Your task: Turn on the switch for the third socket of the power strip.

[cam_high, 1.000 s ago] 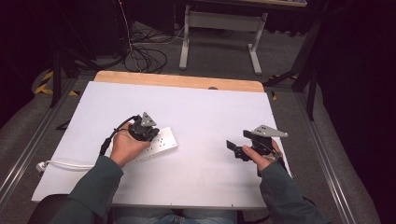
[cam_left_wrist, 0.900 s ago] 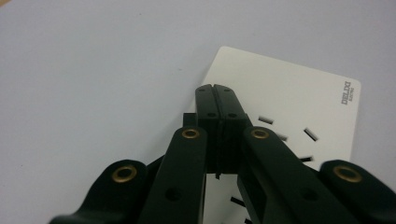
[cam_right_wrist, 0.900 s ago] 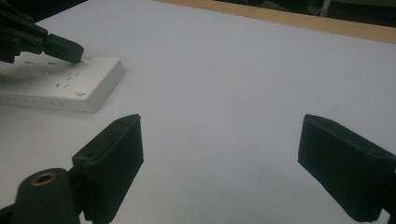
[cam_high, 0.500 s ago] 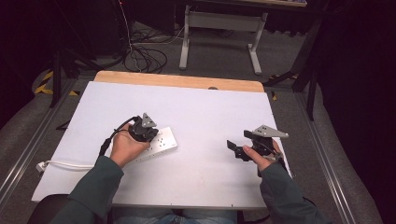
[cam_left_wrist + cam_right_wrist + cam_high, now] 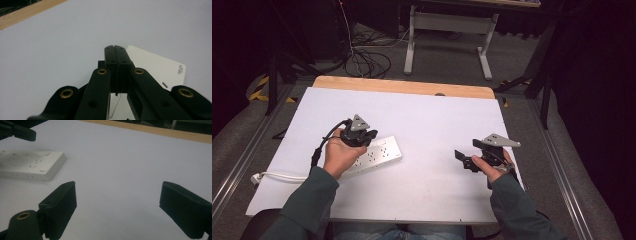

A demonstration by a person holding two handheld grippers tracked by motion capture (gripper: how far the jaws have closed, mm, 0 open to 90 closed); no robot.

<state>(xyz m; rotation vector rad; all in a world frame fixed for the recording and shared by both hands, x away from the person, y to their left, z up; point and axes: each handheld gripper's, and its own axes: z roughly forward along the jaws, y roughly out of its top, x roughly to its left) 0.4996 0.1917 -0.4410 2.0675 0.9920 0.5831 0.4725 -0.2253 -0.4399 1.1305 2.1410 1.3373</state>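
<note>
High view: left tongs (image 5: 362, 136) over power strip (image 5: 379, 152).

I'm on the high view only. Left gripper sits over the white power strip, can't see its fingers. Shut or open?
Observer: Shut. In the left gripper view the left gripper has its two black fingers pressed flat together, with the flat white plastic power strip lying beneath and beyond them.
Operator: Gripping anything?
Observer: Nothing shows between them; the tips meet over the white table surface.
Operator: And the right one?
Observer: Wide open. In the right gripper view the right gripper has bare table between its fingers, and the strip lies off to the upper left, apart from them.
</note>
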